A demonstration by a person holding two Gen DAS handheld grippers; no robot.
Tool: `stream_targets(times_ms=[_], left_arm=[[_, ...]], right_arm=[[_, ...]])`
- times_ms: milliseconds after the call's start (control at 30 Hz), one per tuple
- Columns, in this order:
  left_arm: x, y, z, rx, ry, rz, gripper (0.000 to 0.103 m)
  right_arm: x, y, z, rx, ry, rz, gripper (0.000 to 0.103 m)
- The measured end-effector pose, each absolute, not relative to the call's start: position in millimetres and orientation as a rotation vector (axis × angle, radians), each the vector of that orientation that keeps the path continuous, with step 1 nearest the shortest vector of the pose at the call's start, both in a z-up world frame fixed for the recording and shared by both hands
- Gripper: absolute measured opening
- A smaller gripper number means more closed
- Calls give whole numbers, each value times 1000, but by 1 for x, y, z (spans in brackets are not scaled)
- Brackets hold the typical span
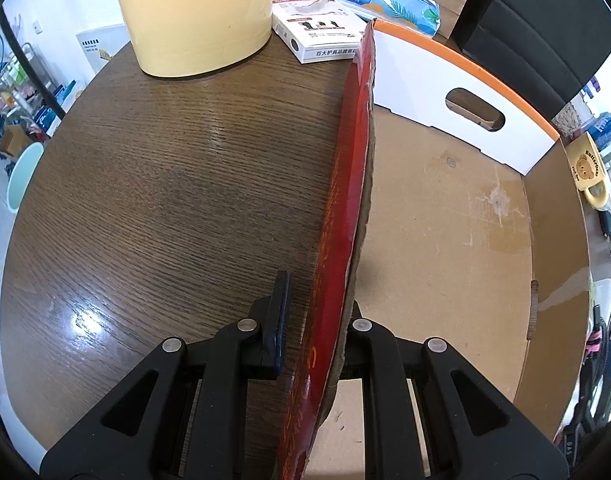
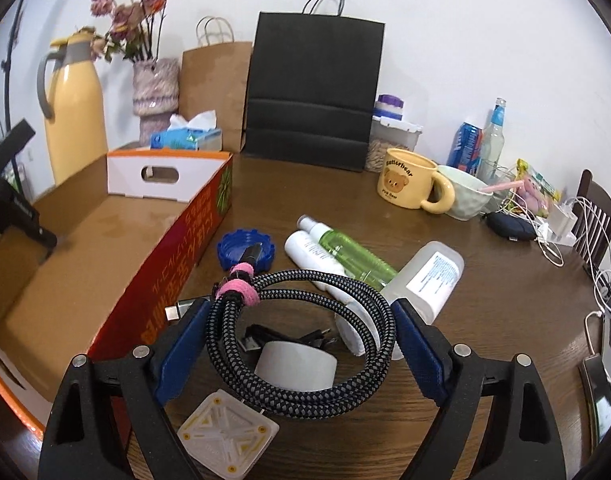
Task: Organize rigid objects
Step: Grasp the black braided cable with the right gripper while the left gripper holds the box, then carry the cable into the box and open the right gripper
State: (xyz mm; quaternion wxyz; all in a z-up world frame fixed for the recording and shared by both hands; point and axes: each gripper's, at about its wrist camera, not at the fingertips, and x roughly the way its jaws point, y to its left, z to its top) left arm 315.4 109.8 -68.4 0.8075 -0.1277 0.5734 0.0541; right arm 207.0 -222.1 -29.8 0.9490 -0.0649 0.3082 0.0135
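Note:
In the left wrist view my left gripper (image 1: 313,312) straddles the red side wall (image 1: 345,208) of a shallow cardboard box (image 1: 445,216). Its left pad (image 1: 279,316) stands a little off the wall; the right finger is hidden behind it. In the right wrist view my right gripper (image 2: 299,328) holds a coiled black-and-white braided cable (image 2: 305,320) with a pink strap between its blue pads. The same box (image 2: 85,232) lies to the left. On the table lie a blue ring (image 2: 245,250), a white bottle (image 2: 311,254), a green spray bottle (image 2: 349,254), a clear flat bottle (image 2: 429,278), a tape roll (image 2: 297,364) and a white square block (image 2: 229,440).
A yellow jug (image 1: 193,12), a small white carton (image 1: 317,32) and a tissue pack (image 1: 389,4) stand behind the box. A bear mug (image 2: 409,184), a green bowl (image 2: 465,196), a black paper bag (image 2: 313,92), a brown bag (image 2: 217,84), bottles and charger wires (image 2: 553,220) fill the back and right.

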Motion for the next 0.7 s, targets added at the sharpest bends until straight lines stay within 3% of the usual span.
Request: stream_targets(times_ms=[700], left_arm=[[315, 109, -70, -281, 1226, 115, 11]], right_arm=[[233, -172, 34, -71, 503, 132, 93]])
